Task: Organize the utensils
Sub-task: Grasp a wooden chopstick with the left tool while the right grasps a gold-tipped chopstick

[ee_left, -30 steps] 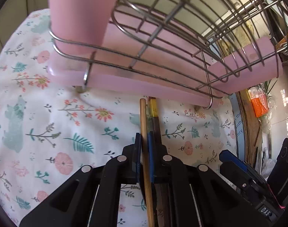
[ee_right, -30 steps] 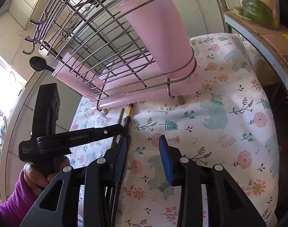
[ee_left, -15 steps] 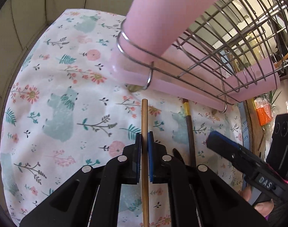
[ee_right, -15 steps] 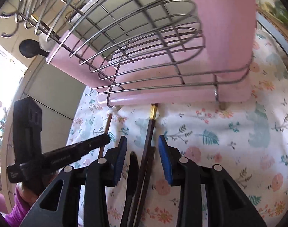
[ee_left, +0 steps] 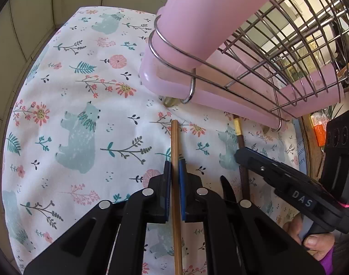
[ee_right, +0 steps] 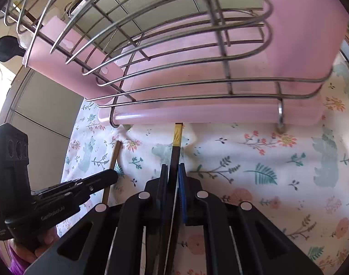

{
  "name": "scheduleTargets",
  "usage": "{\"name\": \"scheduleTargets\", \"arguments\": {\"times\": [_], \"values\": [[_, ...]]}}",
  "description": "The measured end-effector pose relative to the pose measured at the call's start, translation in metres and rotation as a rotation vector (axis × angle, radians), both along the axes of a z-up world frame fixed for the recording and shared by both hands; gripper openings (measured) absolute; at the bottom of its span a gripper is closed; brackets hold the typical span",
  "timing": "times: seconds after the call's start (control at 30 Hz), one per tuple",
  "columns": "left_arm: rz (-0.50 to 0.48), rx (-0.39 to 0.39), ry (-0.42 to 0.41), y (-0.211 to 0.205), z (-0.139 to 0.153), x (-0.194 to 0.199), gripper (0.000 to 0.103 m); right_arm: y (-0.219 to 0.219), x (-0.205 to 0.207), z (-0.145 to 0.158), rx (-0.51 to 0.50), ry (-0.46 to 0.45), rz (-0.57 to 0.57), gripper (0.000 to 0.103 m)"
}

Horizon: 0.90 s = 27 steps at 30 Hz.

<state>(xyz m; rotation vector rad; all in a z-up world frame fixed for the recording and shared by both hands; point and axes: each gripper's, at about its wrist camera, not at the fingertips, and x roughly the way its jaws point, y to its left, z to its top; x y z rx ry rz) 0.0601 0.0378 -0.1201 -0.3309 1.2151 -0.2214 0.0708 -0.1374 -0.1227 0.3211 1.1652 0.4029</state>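
My left gripper point(ee_left: 174, 171) is clamped on a light wooden chopstick point(ee_left: 175, 144), the blue pads pressing it from both sides. The stick runs straight ahead between the fingers, and its far tip lies on the floral cloth point(ee_left: 82, 105) just short of the pink drip tray point(ee_left: 206, 96) under the wire dish rack point(ee_left: 277, 52).

My right gripper point(ee_right: 173, 174) has its jaws closing at this moment on a dark chopstick with a gold band point(ee_right: 175, 151). In the right wrist view the pads sit tight against it, and the gold-banded end reaches up to the front edge of the pink tray, touching it or nearly so; I cannot tell which. A second dark, thin shape lies alongside that chopstick between the fingers, and I cannot make out what it is.

From the left wrist view I see a black serrated knife tip point(ee_left: 228, 188) on the cloth beside the dark chopstick, just next to the right gripper's fingers. A pink utensil cup point(ee_left: 217, 16) stands in the wire ring at the near corner of the rack. The two chopsticks lie roughly parallel on the cloth, apart from each other, both pointing toward the rack. A hand in a purple sleeve point(ee_left: 316, 245) holds the right gripper's handle.
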Motion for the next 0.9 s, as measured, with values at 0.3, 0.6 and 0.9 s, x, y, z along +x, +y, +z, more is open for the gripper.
{"name": "scheduleTargets", "arguments": {"times": [0.3, 0.6, 0.9], "values": [[-0.037, 0.043, 0.018, -0.006, 0.004, 0.003, 0.006, -0.031, -0.014, 0.007, -0.056, 0.042, 0.02, 0.008], [-0.087, 0.109, 0.035, -0.022, 0.007, 0.008, 0.007, -0.032, -0.008, -0.006, -0.047, 0.106, 0.03, 0.012], [-0.111, 0.112, 0.08, -0.023, 0.002, 0.018, 0.007, -0.033, 0.011, -0.014, 0.019, 0.173, 0.023, 0.012]]}}
